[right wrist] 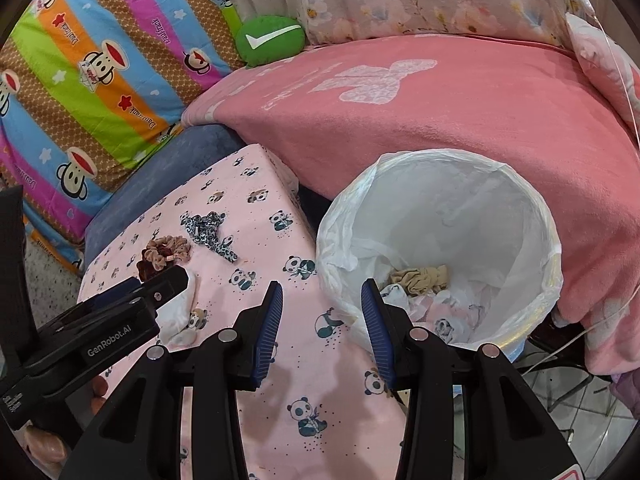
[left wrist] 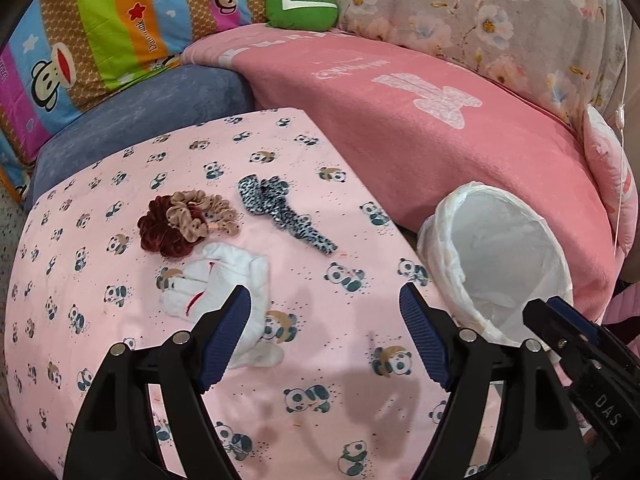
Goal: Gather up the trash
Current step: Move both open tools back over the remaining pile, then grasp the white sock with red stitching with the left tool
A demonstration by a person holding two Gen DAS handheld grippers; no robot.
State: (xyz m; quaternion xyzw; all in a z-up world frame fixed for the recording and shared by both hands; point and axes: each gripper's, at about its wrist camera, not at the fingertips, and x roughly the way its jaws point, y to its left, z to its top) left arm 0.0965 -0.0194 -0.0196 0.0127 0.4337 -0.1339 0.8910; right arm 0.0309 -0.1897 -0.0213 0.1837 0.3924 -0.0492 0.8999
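Note:
On the pink panda-print sheet lies a crumpled white cloth with red marks. My left gripper hangs open just above the sheet, its left finger covering the cloth's right edge, and nothing is between the jaws. A maroon and beige pile of scrunchies and a leopard-print hair band lie beyond it. My right gripper is open and empty at the near rim of a bin with a white liner. The bin holds a beige cloth and crumpled pieces.
A pink blanket lies behind the bin, beside a blue cushion and striped cartoon bedding at back left. A green check-mark pillow sits at the back. A hand holds the left gripper over the cloth.

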